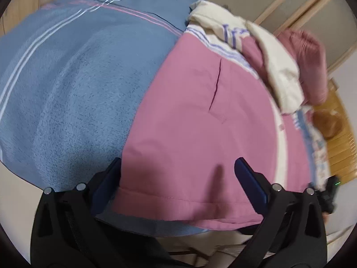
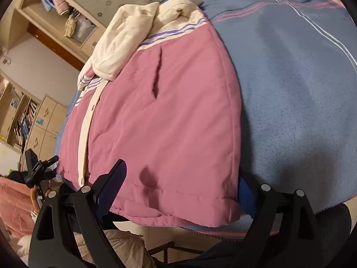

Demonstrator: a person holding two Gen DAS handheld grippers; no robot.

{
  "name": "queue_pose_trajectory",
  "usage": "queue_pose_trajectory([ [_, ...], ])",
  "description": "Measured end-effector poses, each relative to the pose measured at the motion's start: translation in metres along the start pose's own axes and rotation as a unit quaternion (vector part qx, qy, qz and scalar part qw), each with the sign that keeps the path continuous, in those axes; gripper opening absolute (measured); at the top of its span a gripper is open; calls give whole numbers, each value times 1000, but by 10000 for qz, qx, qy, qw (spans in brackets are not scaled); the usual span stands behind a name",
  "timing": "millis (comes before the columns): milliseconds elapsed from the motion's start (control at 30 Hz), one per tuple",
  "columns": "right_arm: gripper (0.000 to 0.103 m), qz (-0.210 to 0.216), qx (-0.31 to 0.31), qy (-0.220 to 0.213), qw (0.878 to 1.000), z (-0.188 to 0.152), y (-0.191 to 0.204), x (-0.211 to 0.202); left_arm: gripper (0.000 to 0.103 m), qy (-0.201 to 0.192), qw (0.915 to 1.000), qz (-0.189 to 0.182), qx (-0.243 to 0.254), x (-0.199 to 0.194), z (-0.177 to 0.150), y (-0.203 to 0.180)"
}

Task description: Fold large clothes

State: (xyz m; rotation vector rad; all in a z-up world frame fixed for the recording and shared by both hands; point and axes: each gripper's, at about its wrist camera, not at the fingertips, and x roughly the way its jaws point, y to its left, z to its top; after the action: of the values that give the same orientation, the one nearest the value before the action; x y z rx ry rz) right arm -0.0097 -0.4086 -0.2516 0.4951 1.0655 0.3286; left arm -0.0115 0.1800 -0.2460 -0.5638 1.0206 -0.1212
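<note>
Jacket: a pink padded jacket [image 1: 196,116] with a cream hood [image 2: 125,51] lies on the blue blanket [image 1: 73,84], filling the centre of both views.
Fold so far: in the right wrist view its right edge runs as one straight, doubled line from top to hem — that side looks already turned in. The hood is heaped loosely at upper centre, not tucked.
Hem: along the lower middle of both frames, at the blanket's near edge.
Left gripper [image 1: 180,174]: released, jaws wide, straddling the hem at lower centre; the pads do not press the cloth.
Right gripper [image 2: 185,183]: also released and wide, one finger on each side of the hem corner, nothing grasped.
Left to do: by my reading, a crosswise fold from hem toward hood — and the hood itself.
Progress: roughly midway, a guess.
</note>
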Motion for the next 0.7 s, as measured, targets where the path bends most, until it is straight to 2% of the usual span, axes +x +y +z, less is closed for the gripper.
queue_pose_trajectory([
  [100, 90, 73, 282, 33, 9996, 2, -11, 2, 101, 13, 9994, -228, -241, -3, 1, 11],
  [300, 90, -61, 104, -16, 9999, -7, -6, 1, 101, 176, 9998, -104, -68, 1, -2, 0],
  [367, 90, -80, 93, -49, 9999, -7, -6, 3, 101, 272, 9994, -192, -83, 3, -3, 0],
  [467, 90, 171, 257, -146, 9994, -6, -9, 1, 100, 368, 9985, -364, -154, 2, -7, 3],
  [567, 90, 382, 379, -172, 9984, -5, -12, 3, 100, 456, 9985, -316, -1, 8, -11, -2],
  [700, 90, 228, 193, -91, 9995, -5, -7, 12, 99, 495, 9985, -231, 93, 12, -13, -7],
])
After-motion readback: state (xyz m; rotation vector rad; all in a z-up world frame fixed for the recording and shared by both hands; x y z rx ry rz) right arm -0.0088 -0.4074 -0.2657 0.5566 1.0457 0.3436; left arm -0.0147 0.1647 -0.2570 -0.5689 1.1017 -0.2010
